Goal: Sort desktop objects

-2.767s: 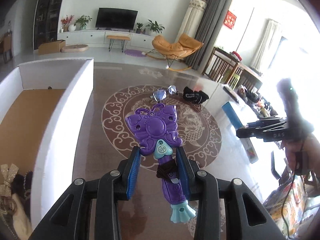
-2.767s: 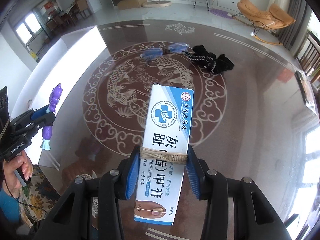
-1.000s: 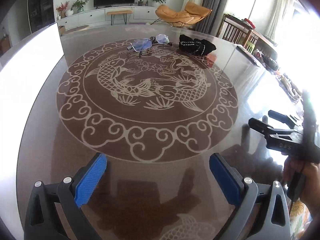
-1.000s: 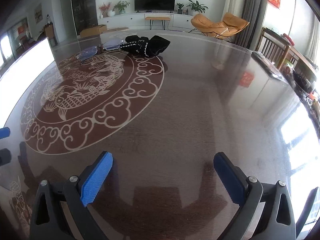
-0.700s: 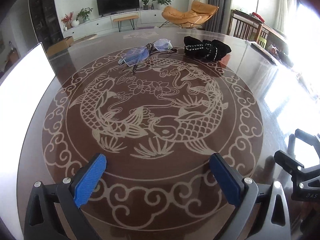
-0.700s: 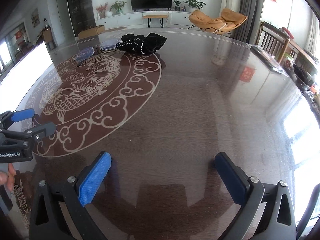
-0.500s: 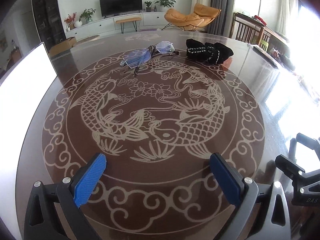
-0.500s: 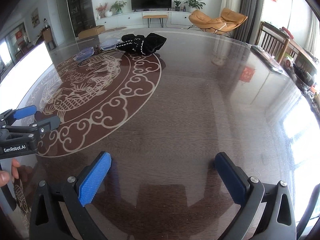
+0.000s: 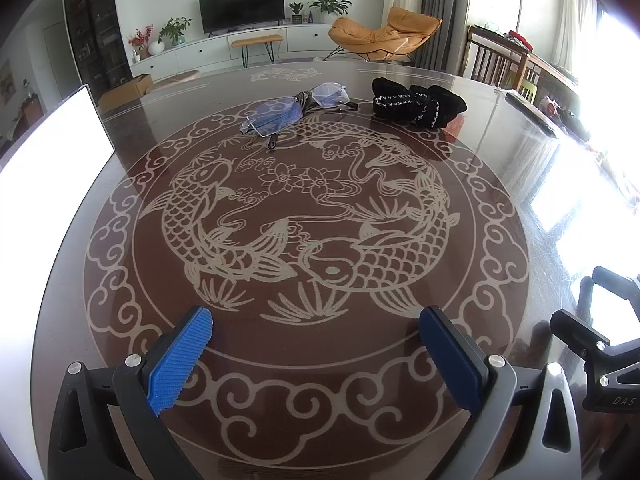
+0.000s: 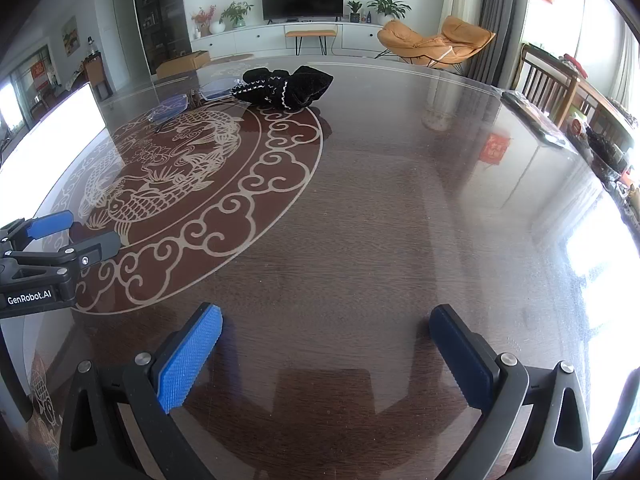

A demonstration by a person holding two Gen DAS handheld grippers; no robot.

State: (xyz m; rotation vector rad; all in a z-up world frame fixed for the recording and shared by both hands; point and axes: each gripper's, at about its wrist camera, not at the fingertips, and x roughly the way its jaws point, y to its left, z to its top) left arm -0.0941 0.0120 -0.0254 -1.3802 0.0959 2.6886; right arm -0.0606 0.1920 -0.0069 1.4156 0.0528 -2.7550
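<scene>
Hovering over the table (image 9: 500, 92), the left gripper (image 9: 316, 322) has its 2 fingers spread wide, and nothing is between the blue pads (image 9: 180, 360). Far ahead of these fingers, slightly toward the left finger, the glasses (image 9: 294, 108) lie on the rim of the fish pattern (image 9: 304, 216). Just to the right of them, far ahead of the right finger, the black cloth (image 9: 418, 104) lies bunched on the table. Beside the left finger, at the table's edge, a white box (image 9: 52, 152) stands.

The right gripper (image 10: 326, 338) is also wide open and empty above the bare wood. Far ahead of its left finger the cloth (image 10: 286, 86) lies, with the glasses (image 10: 170, 110) further left of it. The left gripper (image 10: 72, 226) shows at the left edge of this view, well apart from the right fingers (image 10: 188, 356).
</scene>
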